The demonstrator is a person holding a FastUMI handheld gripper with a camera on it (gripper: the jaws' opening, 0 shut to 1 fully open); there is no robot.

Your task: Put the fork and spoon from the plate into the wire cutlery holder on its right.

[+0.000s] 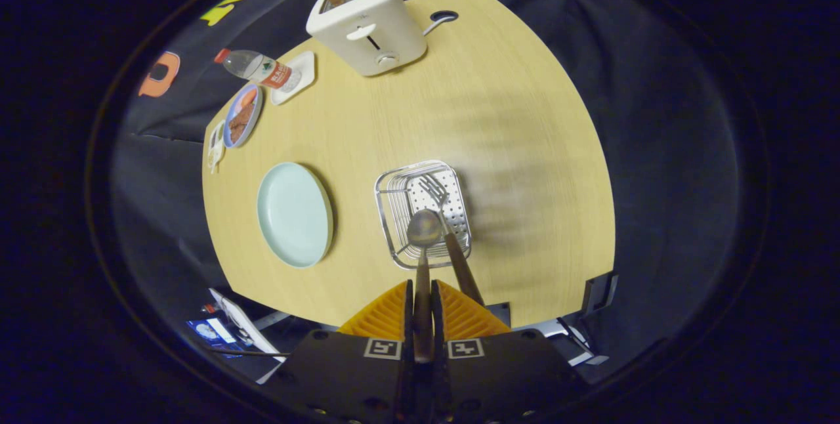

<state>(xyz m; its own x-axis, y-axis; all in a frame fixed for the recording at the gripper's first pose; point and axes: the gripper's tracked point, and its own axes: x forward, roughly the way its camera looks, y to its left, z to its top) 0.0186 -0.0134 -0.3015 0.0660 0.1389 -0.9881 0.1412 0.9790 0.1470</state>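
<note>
My gripper (421,293) is shut on the brown handle of the spoon (424,228), whose metal bowl hangs over the wire cutlery holder (387,204). The fork (436,191) stands in the holder with its tines over the perforated bottom; its brown handle leans out toward my fingers, just right of the spoon. The pale green plate (293,213) lies bare to the left of the holder, on the wooden table (499,115).
A white toaster (367,17) with two slices stands at the table's far side. Left of it lie a water bottle (257,68) on a small white tray and a blue plate of food (241,116). The table's near edge runs just below the holder.
</note>
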